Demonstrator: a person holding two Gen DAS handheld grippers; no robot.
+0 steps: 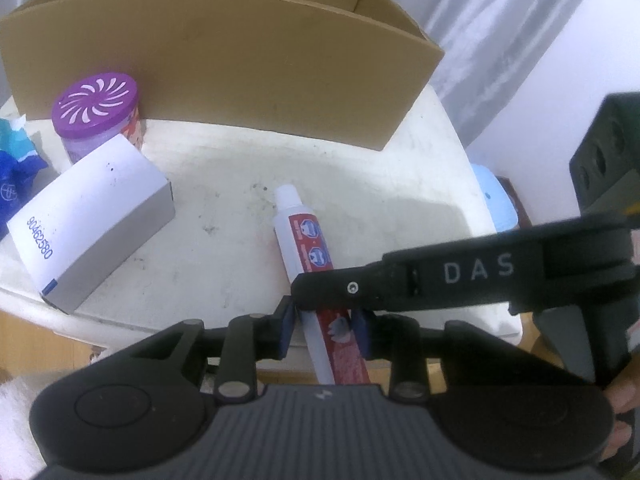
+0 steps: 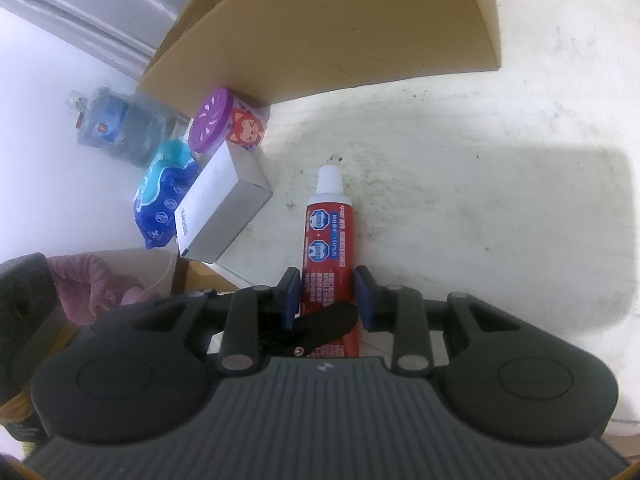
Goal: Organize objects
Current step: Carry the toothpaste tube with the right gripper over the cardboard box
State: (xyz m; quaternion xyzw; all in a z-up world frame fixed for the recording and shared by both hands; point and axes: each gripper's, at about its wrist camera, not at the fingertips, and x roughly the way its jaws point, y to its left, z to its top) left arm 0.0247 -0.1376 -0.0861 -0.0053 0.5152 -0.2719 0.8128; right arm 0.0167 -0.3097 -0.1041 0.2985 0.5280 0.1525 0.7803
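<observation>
- Toothpaste tube, red and white with a white cap, lies on the white table; cap points toward the cardboard box, tail end hangs out past the near table edge.
- Both grippers are on the tube's tail half at once.
- Left gripper: jaws together on the tube, blue pads pressed against its sides near the tail.
- Right gripper: jaws closed on the tube too, one blue pad on each side, just ahead of the left one's grip. From the left wrist view its black finger crosses over the tube from the right.
- In the right wrist view a black fingertip of the left gripper lies across the tube close to the camera.
- White carton with blue digits lies left of the tube, well apart from it.
- Purple-lidded jar stands behind the carton, against the box wall.
- Blue wipes pack sits at the table's left edge, beside the carton.
- Box stands open at the far side of the table; its inside is not visible.
</observation>
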